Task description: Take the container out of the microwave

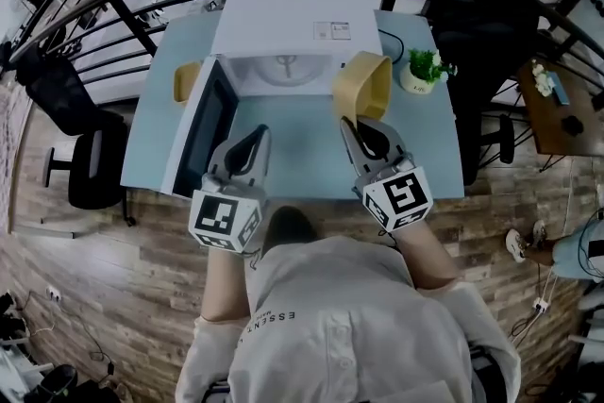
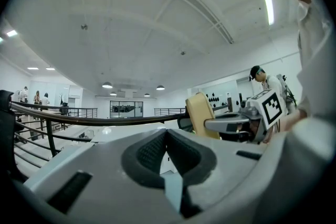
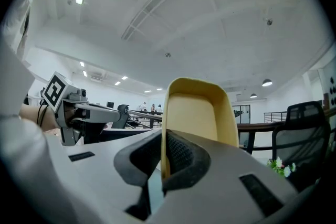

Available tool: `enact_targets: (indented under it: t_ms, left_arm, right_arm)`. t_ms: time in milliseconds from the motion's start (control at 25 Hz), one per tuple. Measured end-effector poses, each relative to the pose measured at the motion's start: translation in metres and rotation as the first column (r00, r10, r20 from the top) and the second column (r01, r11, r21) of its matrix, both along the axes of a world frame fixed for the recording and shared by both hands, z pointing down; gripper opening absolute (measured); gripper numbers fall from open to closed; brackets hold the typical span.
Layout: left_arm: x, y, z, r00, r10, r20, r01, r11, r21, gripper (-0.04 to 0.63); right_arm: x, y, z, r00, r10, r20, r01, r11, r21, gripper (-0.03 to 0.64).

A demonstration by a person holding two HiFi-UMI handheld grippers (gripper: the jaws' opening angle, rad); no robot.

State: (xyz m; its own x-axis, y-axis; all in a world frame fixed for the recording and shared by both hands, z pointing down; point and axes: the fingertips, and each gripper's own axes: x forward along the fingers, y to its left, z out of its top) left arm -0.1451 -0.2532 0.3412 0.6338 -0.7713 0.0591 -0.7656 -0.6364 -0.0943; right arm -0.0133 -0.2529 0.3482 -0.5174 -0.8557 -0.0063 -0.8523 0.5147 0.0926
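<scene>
The right gripper point(image 1: 352, 121) clamps the yellow container's point(image 1: 361, 82) rim, long axis upright, mouth seemingly facing the person; the left gripper point(image 1: 256, 136) is closed and empty.

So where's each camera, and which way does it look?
Head view: on the person's head, looking steeply down at the microwave, table, left gripper, right gripper and shirt.
Left gripper view: rides the left gripper, looking along its shut jaws toward the railing.
Right gripper view: rides the right gripper, looking along jaws clamped on the yellow container.
Shared: each gripper view shows the other gripper; all show the container.
</scene>
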Motion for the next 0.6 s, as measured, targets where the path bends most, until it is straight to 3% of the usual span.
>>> enact_targets:
  t_ms: [600]
  left_arm:
    - [-0.0035, -0.0033, 0.0025, 1.0, -0.002, 0.007, 0.002, 1.0, -0.007, 0.002]
  right_arm:
    - [0.0039, -0.0094, 0.0061, 0.999, 0.039, 0.032, -0.038, 0.999, -0.023, 0.02]
